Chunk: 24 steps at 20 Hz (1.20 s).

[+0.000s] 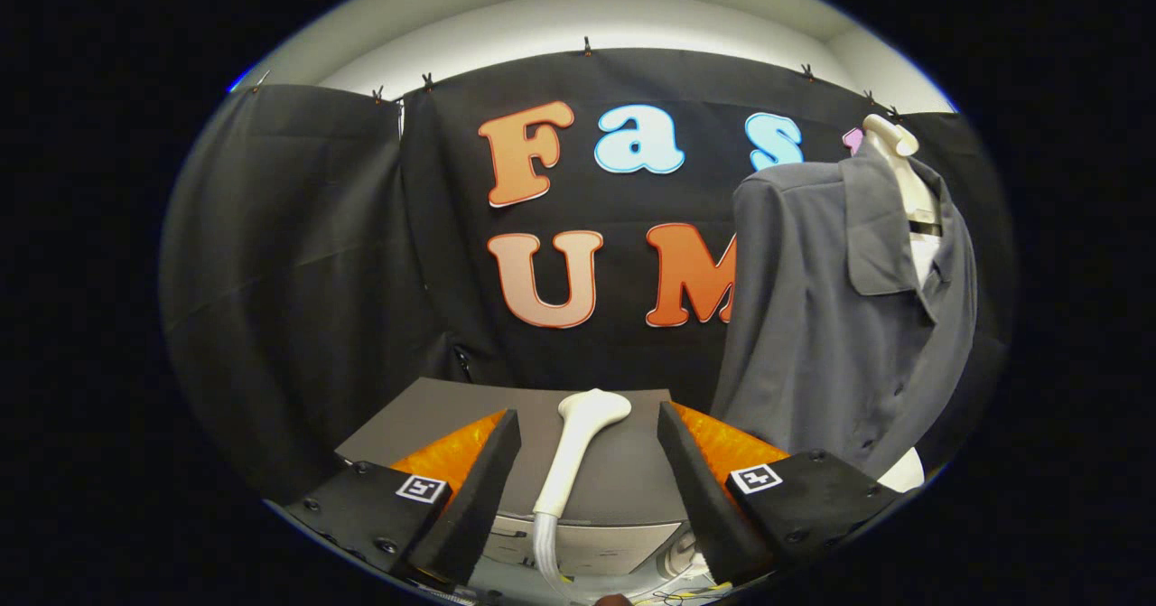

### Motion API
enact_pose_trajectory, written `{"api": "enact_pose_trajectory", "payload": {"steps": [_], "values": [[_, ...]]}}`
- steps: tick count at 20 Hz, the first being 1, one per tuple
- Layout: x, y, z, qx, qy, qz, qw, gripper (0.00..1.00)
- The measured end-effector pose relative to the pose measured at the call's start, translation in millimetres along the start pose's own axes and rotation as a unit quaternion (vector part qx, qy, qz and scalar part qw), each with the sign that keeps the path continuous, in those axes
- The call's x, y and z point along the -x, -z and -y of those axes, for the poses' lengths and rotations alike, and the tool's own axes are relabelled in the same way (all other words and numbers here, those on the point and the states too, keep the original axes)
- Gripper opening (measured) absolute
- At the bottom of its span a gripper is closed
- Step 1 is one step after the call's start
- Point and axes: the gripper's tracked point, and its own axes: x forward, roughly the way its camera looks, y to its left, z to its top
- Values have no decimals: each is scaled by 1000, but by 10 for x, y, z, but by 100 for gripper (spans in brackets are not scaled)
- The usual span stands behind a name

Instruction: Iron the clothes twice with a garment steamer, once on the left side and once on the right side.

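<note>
my claw [589,475] is spread, straddling the steamer head [578,448] lying on the worktop [623,480], apparently untouched. risk: clenching on the smooth handle off-centre lets it twist before reaching the shirt [831,317].

The gripper [589,461] has two wedge-shaped fingers [483,489] spread apart, each on a flat block fastened with dark round screws and bearing a small square marker tag (black pattern on white)
</note>
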Motion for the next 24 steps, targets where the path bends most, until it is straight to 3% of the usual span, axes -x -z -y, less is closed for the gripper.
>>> {"api": "enact_pose_trajectory", "payload": {"steps": [7, 16, 21, 23, 24], "values": [[-814, 446, -80, 10, 18, -106, 994, 98], [-1690, 1064, 5, 19, 68, -217, 974, 99], [-1902, 1368, -8, 2, 80, -260, 962, 98], [-1955, 1494, -33, -8, 79, -276, 958, 95], [-1982, 1526, -34, -9, 81, -282, 956, 88]]}}
